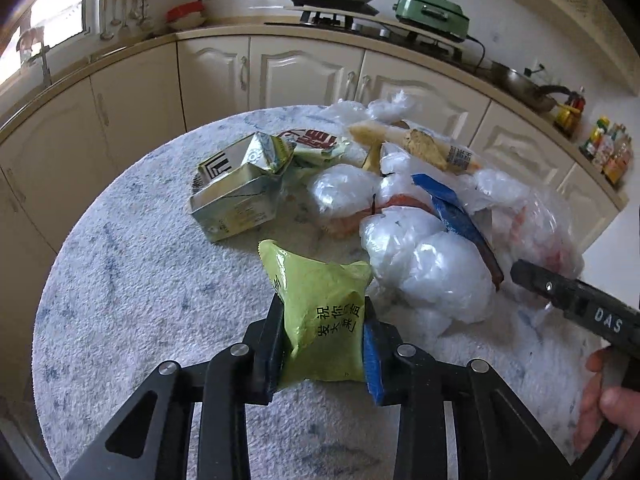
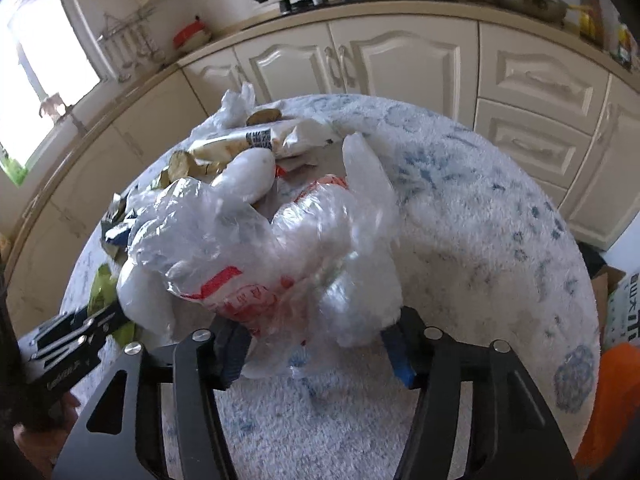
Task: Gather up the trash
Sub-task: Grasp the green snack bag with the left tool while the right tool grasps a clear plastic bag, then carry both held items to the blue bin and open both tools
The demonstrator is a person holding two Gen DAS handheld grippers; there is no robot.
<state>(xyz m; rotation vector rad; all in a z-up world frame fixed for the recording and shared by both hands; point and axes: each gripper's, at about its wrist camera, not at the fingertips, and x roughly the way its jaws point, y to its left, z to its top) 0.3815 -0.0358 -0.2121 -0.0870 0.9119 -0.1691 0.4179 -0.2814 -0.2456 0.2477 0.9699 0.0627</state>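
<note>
My left gripper is shut on a green snack packet with black Chinese print, held just above the round table. My right gripper has its jaws wide around a clear plastic bag with red print; the bag fills the gap and hides the fingertips. The right gripper also shows in the left wrist view beside the bag pile. A crushed green-and-white carton, white plastic bags, a blue wrapper and a long bread wrapper lie on the table.
Cream kitchen cabinets curve behind the table, with a stove, a green cooker and a pan on the counter. A cardboard box stands beyond the table's right edge. The table has a fuzzy white-blue cover.
</note>
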